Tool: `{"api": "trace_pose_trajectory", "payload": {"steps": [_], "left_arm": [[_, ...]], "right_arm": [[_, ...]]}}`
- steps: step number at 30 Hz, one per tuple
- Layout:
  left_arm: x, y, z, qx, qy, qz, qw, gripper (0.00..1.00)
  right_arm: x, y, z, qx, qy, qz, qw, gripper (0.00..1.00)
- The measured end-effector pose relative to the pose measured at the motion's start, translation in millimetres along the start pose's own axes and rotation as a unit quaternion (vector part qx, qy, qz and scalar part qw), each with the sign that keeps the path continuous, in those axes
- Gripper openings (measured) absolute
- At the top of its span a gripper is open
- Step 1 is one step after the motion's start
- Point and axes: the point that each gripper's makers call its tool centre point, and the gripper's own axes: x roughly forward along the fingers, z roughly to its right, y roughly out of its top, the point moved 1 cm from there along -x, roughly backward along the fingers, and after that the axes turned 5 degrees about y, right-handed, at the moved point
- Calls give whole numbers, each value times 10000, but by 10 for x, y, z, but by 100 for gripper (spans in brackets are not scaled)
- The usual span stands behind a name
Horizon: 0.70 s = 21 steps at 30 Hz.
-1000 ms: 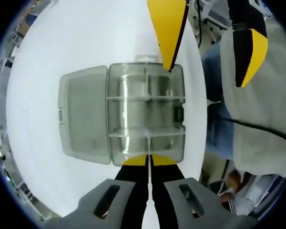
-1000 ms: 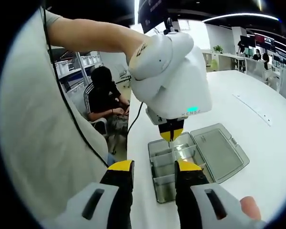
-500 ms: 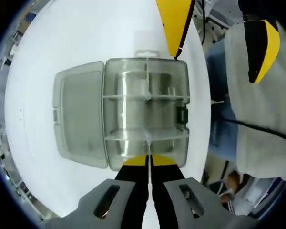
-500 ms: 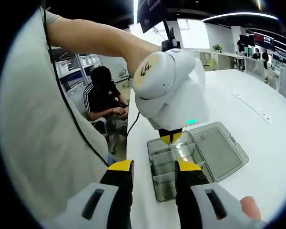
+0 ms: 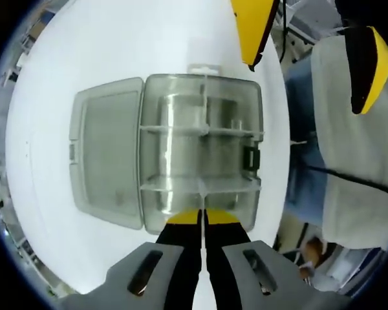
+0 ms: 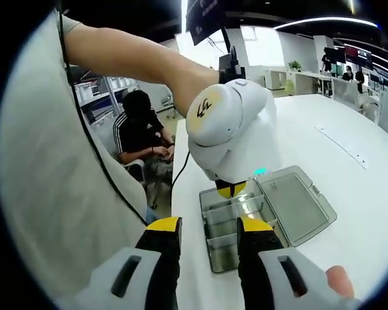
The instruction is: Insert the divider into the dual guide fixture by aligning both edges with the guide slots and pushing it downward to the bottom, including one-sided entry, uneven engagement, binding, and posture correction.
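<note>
On the white table (image 5: 84,51), your left gripper (image 5: 201,218) pinches the thin divider (image 5: 201,194) over the clear box (image 5: 200,155), while your right gripper (image 6: 204,226) hangs open, empty.

We see a white table (image 6: 349,129) under everything, with a thin strip (image 6: 341,148) lying flat on it, well apart from the near edge. Behind the table a seated person (image 6: 141,132) in dark clothes bends forward beside shelves (image 6: 97,90) that carry pale bins. Far back we see desks (image 6: 310,81) and a long ceiling light (image 6: 323,22).
</note>
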Motion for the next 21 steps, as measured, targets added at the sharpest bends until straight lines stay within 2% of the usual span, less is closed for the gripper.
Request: {"api": "trace_pose_trajectory", "payload": {"steps": [21], "left_arm": [[20,-4,3,-125,123,63,9998,0]], "right_arm": [[8,-12,22,29,2,4,10000,30]]}}
